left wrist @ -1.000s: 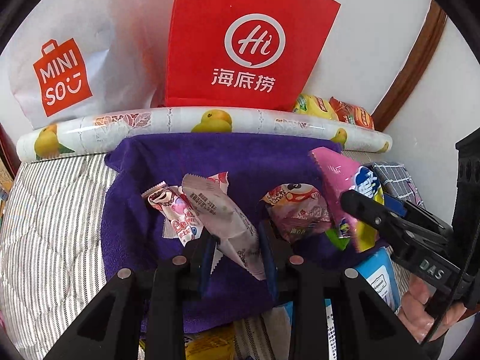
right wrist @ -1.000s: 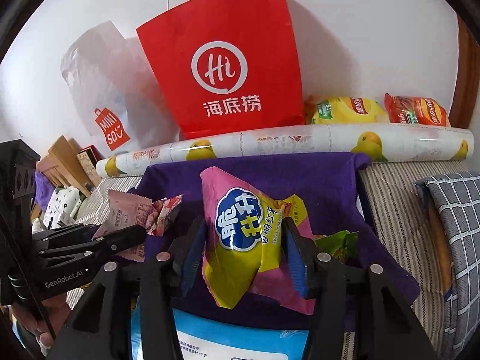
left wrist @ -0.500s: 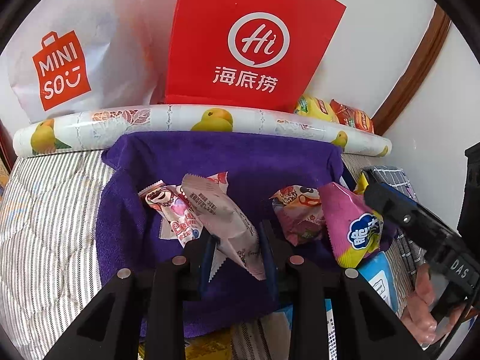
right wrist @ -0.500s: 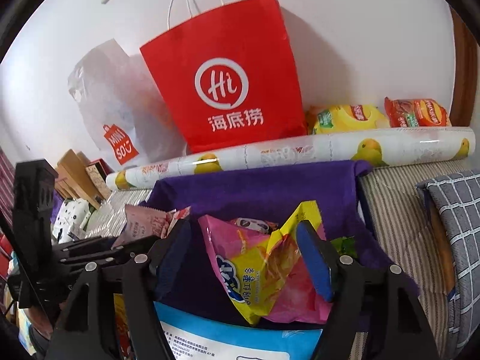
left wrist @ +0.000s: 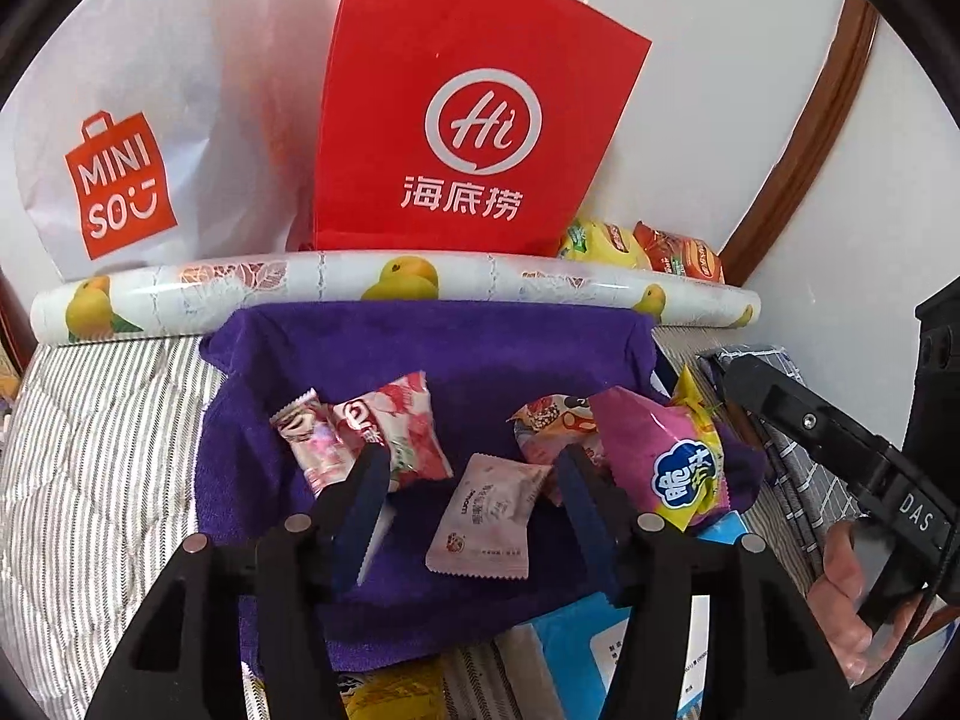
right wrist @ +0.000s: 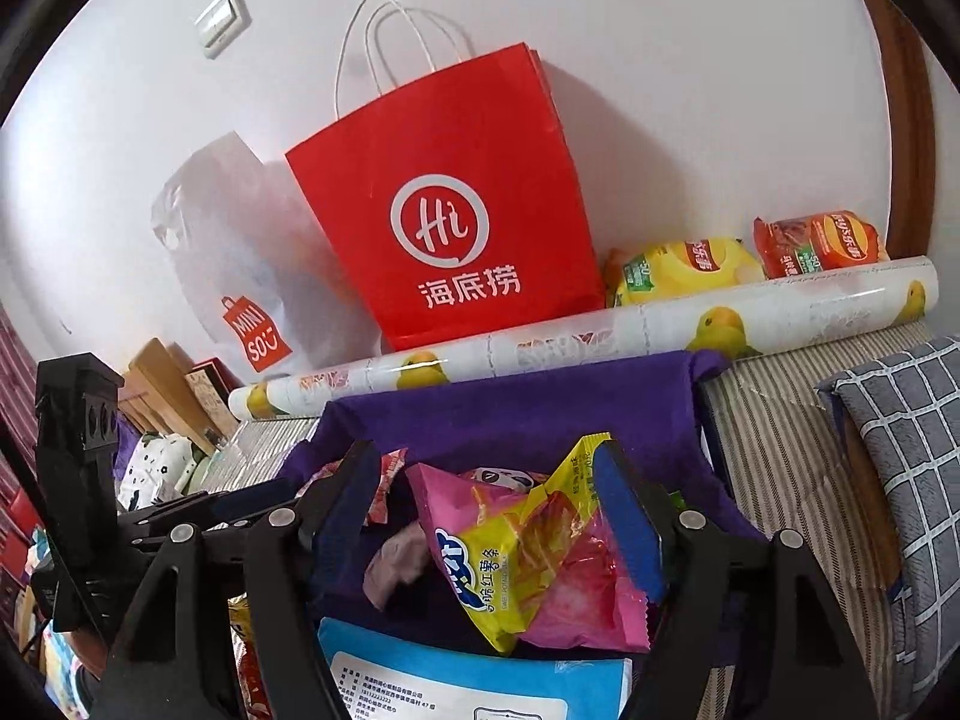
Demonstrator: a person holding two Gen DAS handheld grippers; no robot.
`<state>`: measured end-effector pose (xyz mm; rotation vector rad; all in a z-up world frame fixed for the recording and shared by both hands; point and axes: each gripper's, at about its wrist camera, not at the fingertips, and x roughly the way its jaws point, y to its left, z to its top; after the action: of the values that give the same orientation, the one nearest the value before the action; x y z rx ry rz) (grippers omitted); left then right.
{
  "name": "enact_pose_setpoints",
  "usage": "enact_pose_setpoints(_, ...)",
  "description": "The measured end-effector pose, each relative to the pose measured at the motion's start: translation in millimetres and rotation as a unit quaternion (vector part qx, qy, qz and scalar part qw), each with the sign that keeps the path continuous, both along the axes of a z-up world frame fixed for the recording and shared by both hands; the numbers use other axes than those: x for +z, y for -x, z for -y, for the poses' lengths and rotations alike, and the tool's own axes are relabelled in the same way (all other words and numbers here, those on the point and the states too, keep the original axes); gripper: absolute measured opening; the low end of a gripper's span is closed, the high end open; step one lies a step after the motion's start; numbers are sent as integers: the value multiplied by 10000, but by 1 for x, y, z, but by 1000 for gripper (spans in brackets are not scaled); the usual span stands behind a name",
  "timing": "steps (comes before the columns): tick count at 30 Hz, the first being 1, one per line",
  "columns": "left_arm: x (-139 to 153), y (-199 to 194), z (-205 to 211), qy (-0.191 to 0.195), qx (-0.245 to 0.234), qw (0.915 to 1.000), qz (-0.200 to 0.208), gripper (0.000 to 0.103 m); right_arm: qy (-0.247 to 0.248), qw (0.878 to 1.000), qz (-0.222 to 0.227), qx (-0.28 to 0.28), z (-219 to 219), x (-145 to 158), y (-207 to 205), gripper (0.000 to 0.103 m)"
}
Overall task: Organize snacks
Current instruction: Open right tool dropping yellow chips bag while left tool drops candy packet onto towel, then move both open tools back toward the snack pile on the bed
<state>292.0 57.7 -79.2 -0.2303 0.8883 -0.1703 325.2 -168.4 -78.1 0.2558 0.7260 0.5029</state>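
A purple cloth (left wrist: 432, 354) on the striped bed holds several snack packets. My left gripper (left wrist: 471, 468) is open, its jaws apart over a pale pink packet (left wrist: 486, 516) that lies loose on the cloth. Two pink-and-red candy packets (left wrist: 390, 426) lie left of it. My right gripper (right wrist: 489, 480) is open around a pink-and-yellow chip bag (right wrist: 528, 558), which rests on the cloth; it also shows in the left wrist view (left wrist: 666, 456). A cartoon-print packet (left wrist: 552, 420) lies behind it.
A red paper bag (left wrist: 474, 114) and a white MINISO bag (left wrist: 120, 138) lean on the wall behind a fruit-print roll (left wrist: 384, 282). Yellow and red chip bags (right wrist: 750, 258) sit at the right. A blue-white pack (right wrist: 468, 672) lies in front. A checked pillow (right wrist: 906, 450) lies right.
My left gripper has opened and dropped the pale pink packet onto the cloth. My right gripper opened earlier and released the pink-and-yellow chip bag, which has settled lower on the cloth.
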Motion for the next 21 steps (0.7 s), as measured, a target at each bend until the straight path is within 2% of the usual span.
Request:
enact_pose_setpoints(5,13,7,-5,-19,82,9999,81,57,-6,9999,155,1,-1,6,4,73)
enact_pose_setpoints(10,30,31,-14,56,125,9996,232,59,93,9996,244,-76,-4,21,18,72)
enact_pose_setpoints(12,36,42,-19,55,182,9994,280,59,88,9994,347,-21,-5,29,33,72)
enact_pose_setpoints(17,44,69,-31,66,299,9990,335,59,555,9967,588,35,-17,43,77,69)
enact_pose_setpoints(21,48,96,-41,38,405,9986,344,59,686,9950,694,218,-24,48,117,67)
